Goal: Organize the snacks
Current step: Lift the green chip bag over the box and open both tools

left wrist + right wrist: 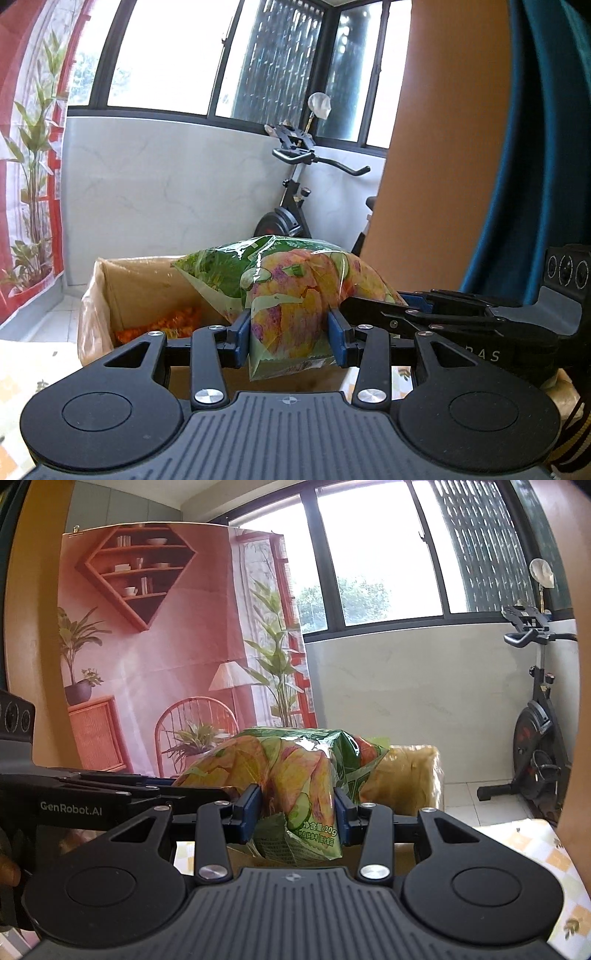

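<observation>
Both your grippers pinch the same snack bag (280,288): the left gripper (290,338) on one end, the right gripper (298,821) on the other. Its long axis spans between them, hanging directly above the open cardboard box (140,284) ahead and below.

My right gripper (298,818) pinches a green and yellow snack bag (291,786) between its blue-padded jaws. My left gripper (207,794) reaches in from the left, touching the same bag. Behind the bag stands a cardboard box (410,775); an exercise bike (535,746) stands at right, beneath the window (376,554).
</observation>
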{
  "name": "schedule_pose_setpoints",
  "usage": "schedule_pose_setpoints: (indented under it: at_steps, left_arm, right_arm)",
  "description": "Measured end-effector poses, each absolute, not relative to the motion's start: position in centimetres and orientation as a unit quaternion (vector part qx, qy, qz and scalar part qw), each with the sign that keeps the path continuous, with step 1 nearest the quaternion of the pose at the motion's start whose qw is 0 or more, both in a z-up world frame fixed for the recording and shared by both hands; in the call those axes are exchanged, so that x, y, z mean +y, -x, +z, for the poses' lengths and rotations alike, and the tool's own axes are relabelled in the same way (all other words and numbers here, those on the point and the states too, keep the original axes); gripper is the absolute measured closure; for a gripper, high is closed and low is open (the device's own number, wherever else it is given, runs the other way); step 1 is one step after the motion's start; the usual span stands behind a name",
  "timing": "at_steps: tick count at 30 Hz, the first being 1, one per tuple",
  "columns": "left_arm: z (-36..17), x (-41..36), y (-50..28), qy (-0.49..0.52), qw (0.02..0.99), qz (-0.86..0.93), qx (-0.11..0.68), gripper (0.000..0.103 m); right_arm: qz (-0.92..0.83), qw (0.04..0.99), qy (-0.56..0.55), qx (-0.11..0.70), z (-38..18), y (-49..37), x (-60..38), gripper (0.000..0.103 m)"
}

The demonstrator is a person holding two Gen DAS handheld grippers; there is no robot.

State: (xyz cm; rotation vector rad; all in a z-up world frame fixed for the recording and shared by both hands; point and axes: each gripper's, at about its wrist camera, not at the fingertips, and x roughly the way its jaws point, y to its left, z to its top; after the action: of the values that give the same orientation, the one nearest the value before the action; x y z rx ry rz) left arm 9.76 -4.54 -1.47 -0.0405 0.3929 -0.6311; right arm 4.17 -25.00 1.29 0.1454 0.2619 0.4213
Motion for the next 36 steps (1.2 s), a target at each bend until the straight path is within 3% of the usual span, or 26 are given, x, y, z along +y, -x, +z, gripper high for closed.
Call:
schedule_pose_setpoints:
  at_steps: [12,23,28,36]
  left_arm:
    - [-2.4,-5.7,-18.2,0.003,0.931,-0.279,0.237,0.056]
    - [-5.9,-4.7,-21.3,0.020,0.918,-0.251,0.305,0.056]
    - [-5.3,-3.8,-21.1,0.023,0.925,-0.236,0.297,0.029]
    - [-3.2,-3.0,-18.6,-0.008,0.936,-0.225,0.272,0.029]
  right_arm:
    - [0.207,0.962,-0.098,0.149,0.4,-15.3,-25.5,0.060]
    - [0.183,0.948,-0.110,0.234,-3.2,-20.2,-25.0,0.062]
    - [0.163,0.945,-0.111,0.262,-3.8,-20.4,-25.0,0.062]
    - [0.137,0.956,-0.110,0.235,-2.0,-17.4,-25.7,0.060]
